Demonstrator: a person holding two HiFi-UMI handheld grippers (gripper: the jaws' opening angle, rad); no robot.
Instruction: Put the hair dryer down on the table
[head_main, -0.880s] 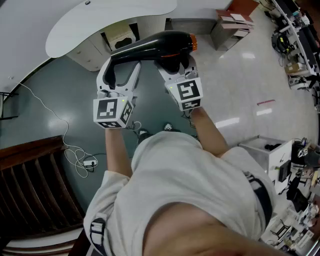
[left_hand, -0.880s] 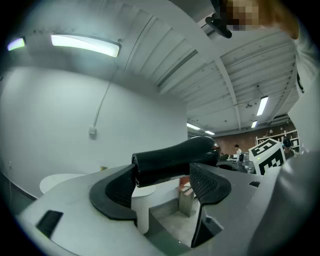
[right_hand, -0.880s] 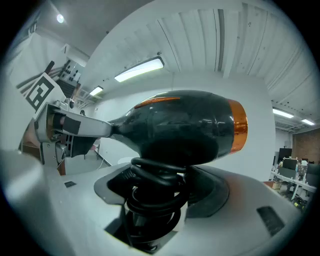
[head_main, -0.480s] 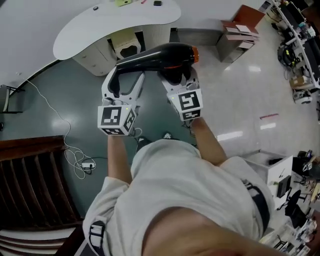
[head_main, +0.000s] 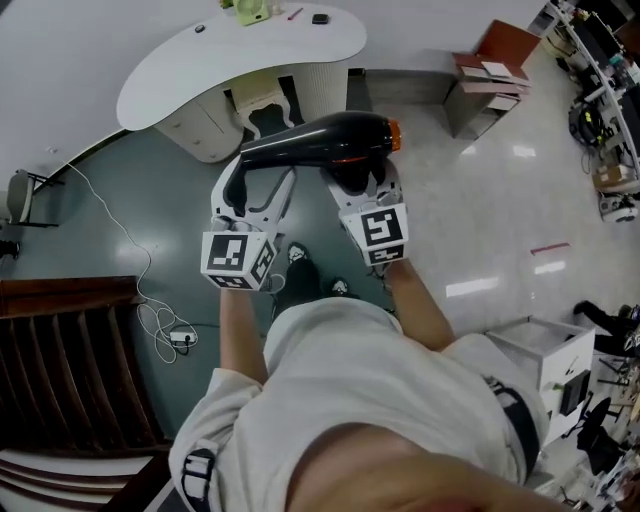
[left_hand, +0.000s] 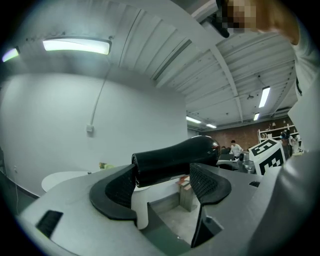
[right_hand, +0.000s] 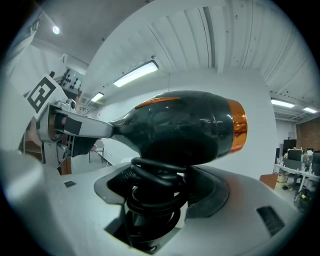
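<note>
White bench (head_main: 200, 60) ahead: left claw (head_main: 258, 172) and right claw (head_main: 360, 178) both grip the hair dryer (head_main: 330, 138), so I should lower it level, releasing together.

Legible text, brands and numbers: none. The only printed signs are black-and-white square code markers on the cubes of the left gripper (head_main: 256, 180) and the right gripper (head_main: 358, 176); these are block patterns, not letters or figures. The hair dryer (head_main: 320, 140) shows no mark that can be read, and the small items on the far table (head_main: 200, 52) are too small to show print.
</note>
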